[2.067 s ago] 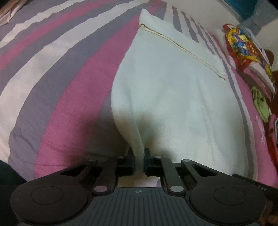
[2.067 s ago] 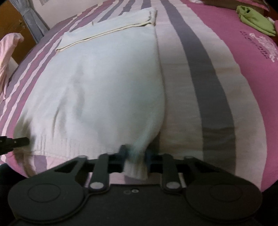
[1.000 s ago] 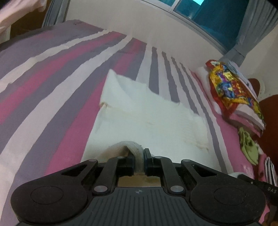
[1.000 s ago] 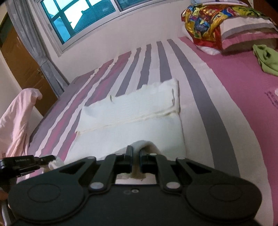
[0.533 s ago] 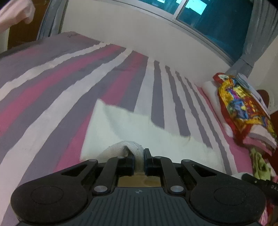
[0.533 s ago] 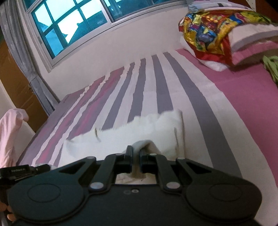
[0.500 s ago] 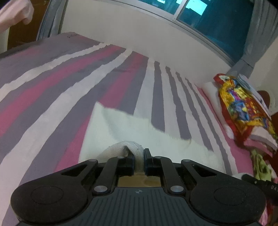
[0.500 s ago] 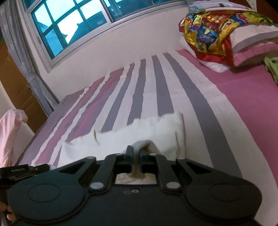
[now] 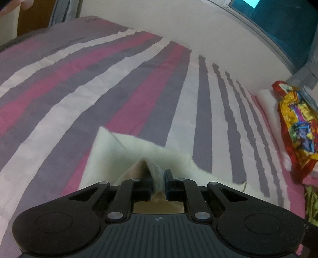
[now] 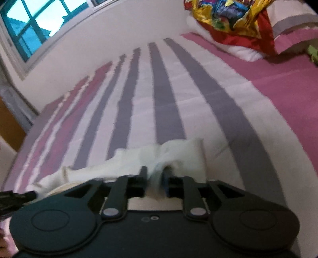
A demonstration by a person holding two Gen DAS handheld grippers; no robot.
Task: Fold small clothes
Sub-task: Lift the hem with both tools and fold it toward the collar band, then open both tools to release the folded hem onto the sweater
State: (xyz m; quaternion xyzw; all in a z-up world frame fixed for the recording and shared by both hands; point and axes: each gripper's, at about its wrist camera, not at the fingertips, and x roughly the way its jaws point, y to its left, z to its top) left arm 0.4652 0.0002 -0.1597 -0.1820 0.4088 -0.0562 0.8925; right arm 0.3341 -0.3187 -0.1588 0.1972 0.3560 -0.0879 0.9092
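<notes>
A white knitted garment (image 9: 111,154) lies on the striped bedspread (image 9: 119,89), folded over on itself. My left gripper (image 9: 158,178) is shut on its hem, which bulges up between the fingers. In the right wrist view the same garment (image 10: 178,152) lies just ahead, and my right gripper (image 10: 156,177) is shut on a fold of its hem. Both grippers hold the hem low over the far part of the garment. The left gripper's tip (image 10: 17,196) shows at the left edge of the right wrist view.
A colourful cloth on pillows (image 9: 298,127) lies at the right of the bed, also in the right wrist view (image 10: 228,21). A green cloth (image 9: 312,200) lies near the right edge. A wall with a window (image 10: 29,29) stands behind the bed. A wooden door (image 9: 33,17) is at far left.
Both grippers carried the hem forward over the garment toward its far end and have dropped lower. Less of the garment shows ahead of the fingers now.
</notes>
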